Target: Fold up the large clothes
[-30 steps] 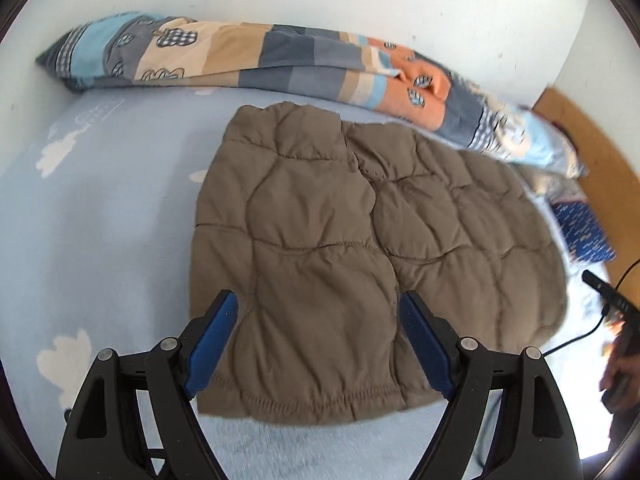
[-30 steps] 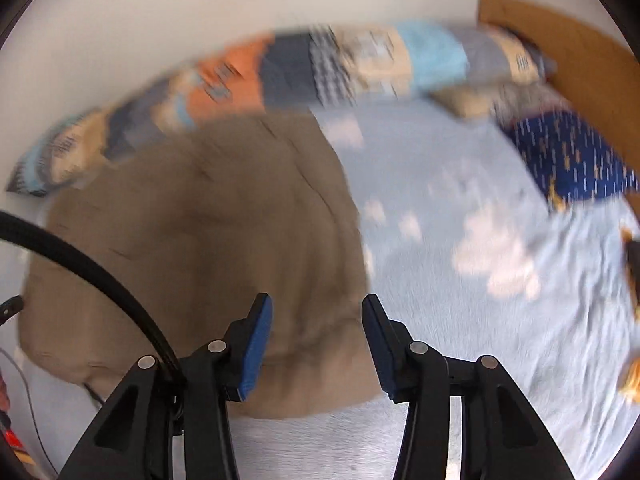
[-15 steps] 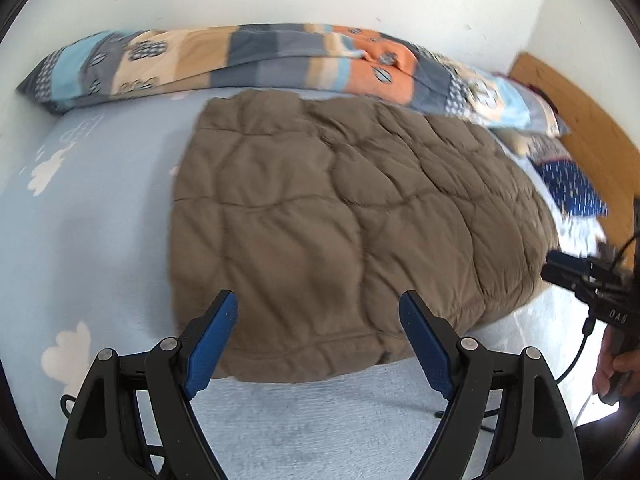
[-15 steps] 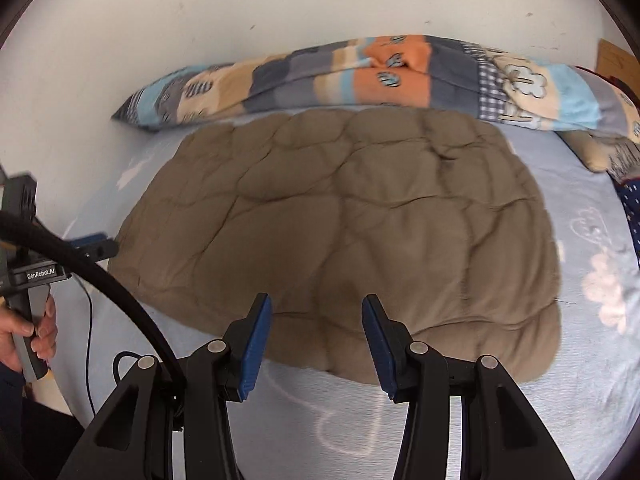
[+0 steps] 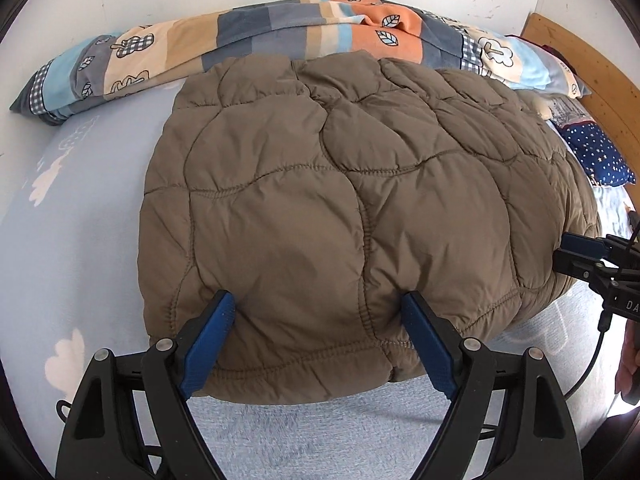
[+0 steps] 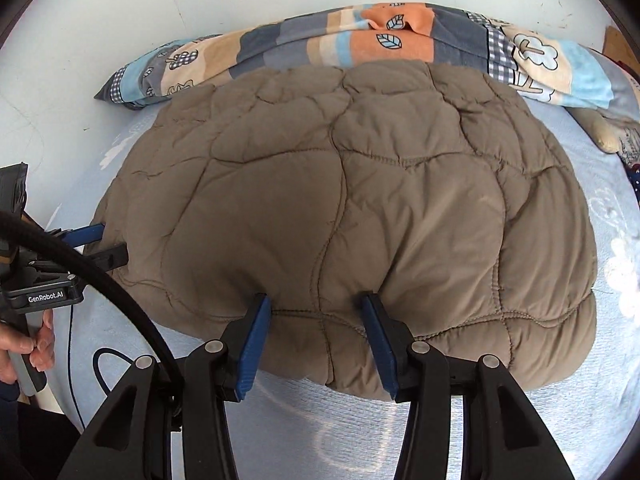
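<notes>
Left view: the jacket (image 5: pixel 340 216) lies mid-frame, already folded into a block; left gripper (image 5: pixel 318 312) gapes above its near hem, gripping nothing. Right view: right gripper (image 6: pixel 314 312) half-spread, unclenched over the hem; another fold looks left.

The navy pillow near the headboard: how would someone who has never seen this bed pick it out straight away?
Start at the wooden headboard in the left wrist view. Just in front of it, beside the brown quilted jacket, lies the navy pillow. Its dark blue cloth with tiny pale dots sets it apart from the striped patchwork blanket along the wall.
</notes>
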{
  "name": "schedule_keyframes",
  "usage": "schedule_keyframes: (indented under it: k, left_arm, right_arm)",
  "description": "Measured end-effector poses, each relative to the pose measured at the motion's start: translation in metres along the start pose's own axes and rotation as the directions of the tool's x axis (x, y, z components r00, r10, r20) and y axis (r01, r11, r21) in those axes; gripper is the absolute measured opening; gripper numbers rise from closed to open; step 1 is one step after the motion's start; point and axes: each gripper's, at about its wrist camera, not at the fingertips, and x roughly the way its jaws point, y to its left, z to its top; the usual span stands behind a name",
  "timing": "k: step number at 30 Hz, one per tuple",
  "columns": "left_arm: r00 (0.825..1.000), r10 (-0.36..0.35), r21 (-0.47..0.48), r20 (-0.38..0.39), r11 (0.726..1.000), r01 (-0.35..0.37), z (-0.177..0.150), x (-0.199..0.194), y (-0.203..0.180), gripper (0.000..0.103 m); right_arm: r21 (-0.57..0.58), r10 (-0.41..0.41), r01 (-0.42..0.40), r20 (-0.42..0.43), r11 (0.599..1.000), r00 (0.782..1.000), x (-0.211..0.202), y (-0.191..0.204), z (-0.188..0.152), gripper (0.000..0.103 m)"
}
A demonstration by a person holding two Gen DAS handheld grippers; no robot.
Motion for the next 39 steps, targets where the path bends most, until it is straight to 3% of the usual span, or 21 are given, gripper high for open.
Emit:
schedule_keyframes:
  k: [3,7,11,21,32,39]
  left_arm:
    - [0.999,-0.001,-0.008,0.034,1.0,0.002,0.001,-0.01,0.001,0.085]
    - [0.997,0.011,-0.028,0.081,1.0,-0.009,0.005,-0.021,0.004,0.085]
    - [0.995,0.041,-0.026,0.087,0.999,-0.039,0.006,-0.021,0.006,0.085]
    - [0.997,0.052,-0.047,0.061,0.998,-0.049,0.01,-0.007,0.013,0.085]
    - [0.999,0.028,-0.065,0.047,0.998,-0.025,0.013,-0.002,0.016,0.085]
    - [0.996,-0.032,-0.2,0.083,0.979,0.048,0.018,-0.024,0.06,0.085]
  right_arm:
    - [0.004,0.004,-0.004,0.006,1.0,1.0,-0.004,-0.001,0.003,0.053]
    - [0.02,0.044,-0.046,0.09,0.999,0.995,-0.026,-0.001,0.007,0.053]
    - [0.02,-0.006,0.003,0.145,1.0,0.989,-0.036,-0.003,0.011,0.055]
    - [0.098,-0.049,0.039,0.104,0.994,0.993,-0.016,-0.031,0.018,0.056]
    - [0.131,-0.011,0.004,0.06,0.991,0.998,-0.001,-0.041,0.016,0.06]
    - [0.188,0.057,-0.073,0.094,0.979,0.994,-0.02,-0.051,0.016,0.061]
